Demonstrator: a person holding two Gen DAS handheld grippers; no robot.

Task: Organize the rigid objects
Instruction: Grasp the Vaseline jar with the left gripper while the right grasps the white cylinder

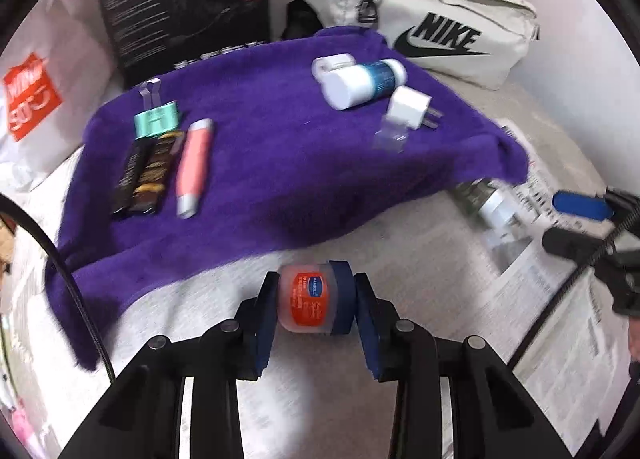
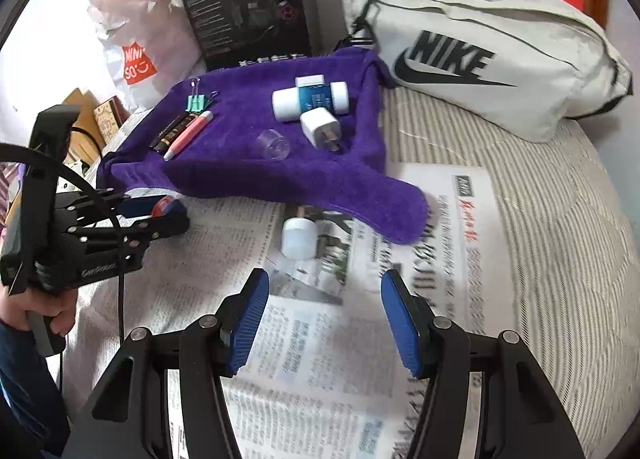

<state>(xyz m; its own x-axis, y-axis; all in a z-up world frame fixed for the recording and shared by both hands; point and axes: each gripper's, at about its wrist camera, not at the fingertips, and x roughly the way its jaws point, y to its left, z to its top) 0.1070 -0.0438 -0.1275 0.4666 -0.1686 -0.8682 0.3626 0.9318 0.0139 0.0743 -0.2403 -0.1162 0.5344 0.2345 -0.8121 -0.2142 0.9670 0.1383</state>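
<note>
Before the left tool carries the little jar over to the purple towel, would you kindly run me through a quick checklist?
1. Jar between the left tool's pads: ok, held lid to base.
2. Jar lid on: ok.
3. Free spot on the towel: ok, bare in the middle, between the pink tube and the plug.
4. Right tool out of the way: ok, open over the newspaper, holding nothing.
5. White bottle off the towel: not ok.
</note>
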